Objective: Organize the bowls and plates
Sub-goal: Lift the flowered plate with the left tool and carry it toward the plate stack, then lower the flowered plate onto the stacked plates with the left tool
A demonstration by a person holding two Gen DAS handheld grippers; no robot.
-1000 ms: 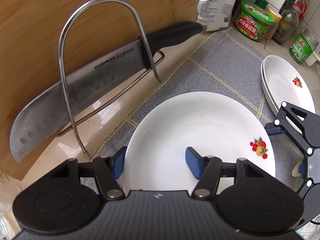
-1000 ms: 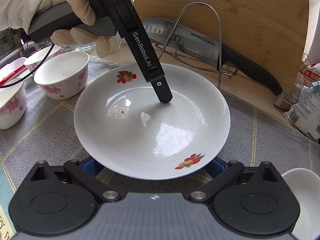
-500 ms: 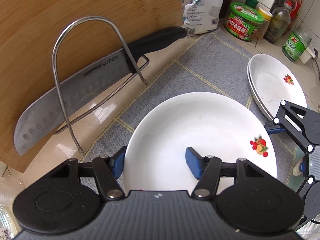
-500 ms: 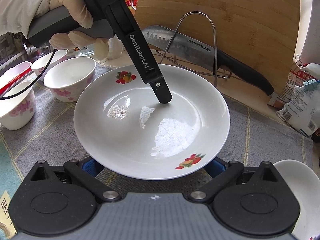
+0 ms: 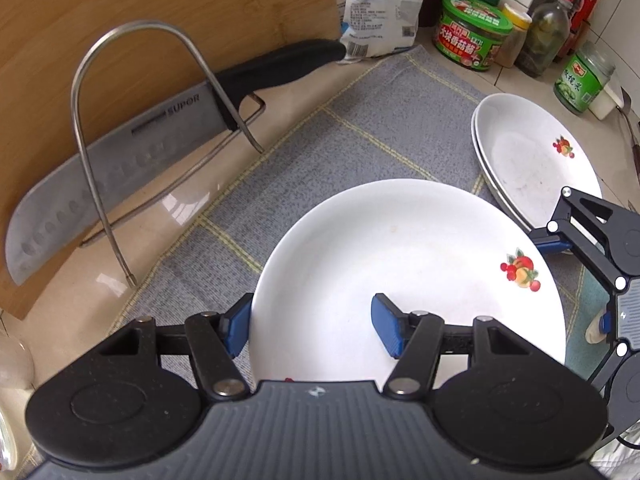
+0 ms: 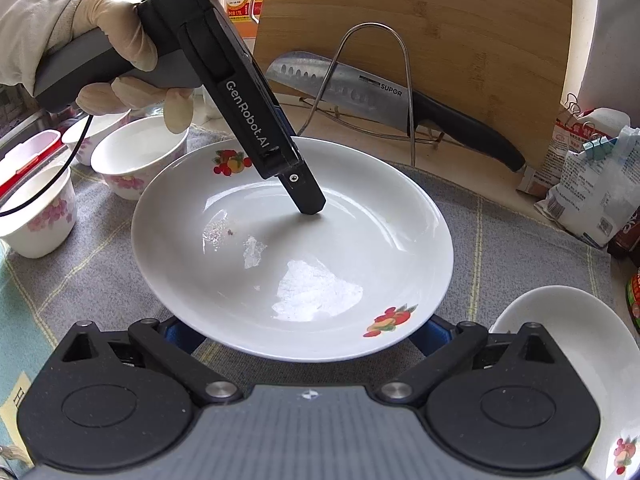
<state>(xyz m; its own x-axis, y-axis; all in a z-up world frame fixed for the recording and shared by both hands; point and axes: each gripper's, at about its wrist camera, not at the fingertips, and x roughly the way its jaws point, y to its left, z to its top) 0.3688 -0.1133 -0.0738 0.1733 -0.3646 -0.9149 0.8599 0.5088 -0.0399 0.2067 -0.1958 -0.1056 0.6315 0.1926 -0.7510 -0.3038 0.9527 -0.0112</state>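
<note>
A white deep plate (image 5: pixel 400 256) with fruit prints hangs just above the grey mat (image 5: pixel 360 120). My left gripper (image 5: pixel 310 320) is shut on its rim, one blue pad outside the edge and one inside the bowl of the plate. From the right wrist view that inner finger (image 6: pixel 308 200) presses on the plate (image 6: pixel 296 264). My right gripper (image 6: pixel 304 336) is open, its spread fingers reaching under the near rim with tips hidden. A stack of matching plates (image 5: pixel 536 168) lies to the right. Flowered bowls (image 6: pixel 140 152) stand at the left.
A wire rack (image 5: pixel 132 120) holds a large knife (image 5: pixel 120 160) against a bamboo cutting board (image 5: pixel 120 8). Jars and bottles (image 5: pixel 472 32) and a clipped bag (image 5: pixel 380 12) line the back. A gloved hand (image 6: pixel 80 40) holds the left gripper's handle.
Both grippers and the plate have drifted together away from the knife rack, toward the stacked plates, rising slightly. The grip on the plate looks the same.
</note>
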